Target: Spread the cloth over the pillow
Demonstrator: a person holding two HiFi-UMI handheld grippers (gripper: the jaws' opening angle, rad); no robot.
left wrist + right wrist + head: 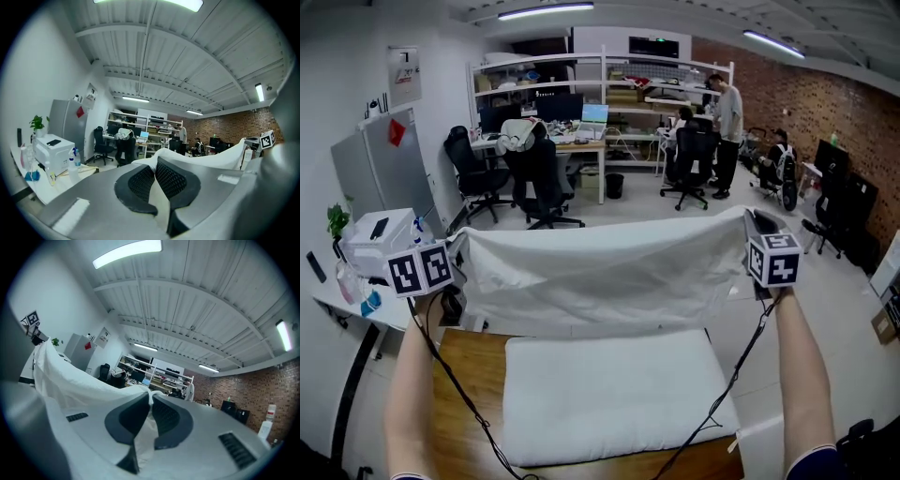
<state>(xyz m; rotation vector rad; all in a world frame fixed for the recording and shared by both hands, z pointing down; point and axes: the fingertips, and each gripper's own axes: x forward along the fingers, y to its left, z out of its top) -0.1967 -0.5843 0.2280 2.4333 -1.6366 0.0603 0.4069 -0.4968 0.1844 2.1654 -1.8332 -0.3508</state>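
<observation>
The cloth [600, 272] is plain white and thin; it hangs as a wide band across the middle of the head view, held up by its two upper corners; its top edge dips a little toward the centre, and soft creases run across it from corner to corner. Its lower edge falls near the far side of the pillow [609, 398]; whether the two touch there cannot be told. The pillow is white too, rectangular and plump, lying flat on a wooden table [464, 375] at the lower centre of the frame. The left gripper [154, 169] is clamped on the cloth's left corner, its dark textured pads pressed together with a strip of white fabric pinched between them; the right gripper [150, 404] grips the right corner the same way, fabric bunched between its pads and trailing toward the lower edge of its view. Both grippers sit at about the same height, well apart.
</observation>
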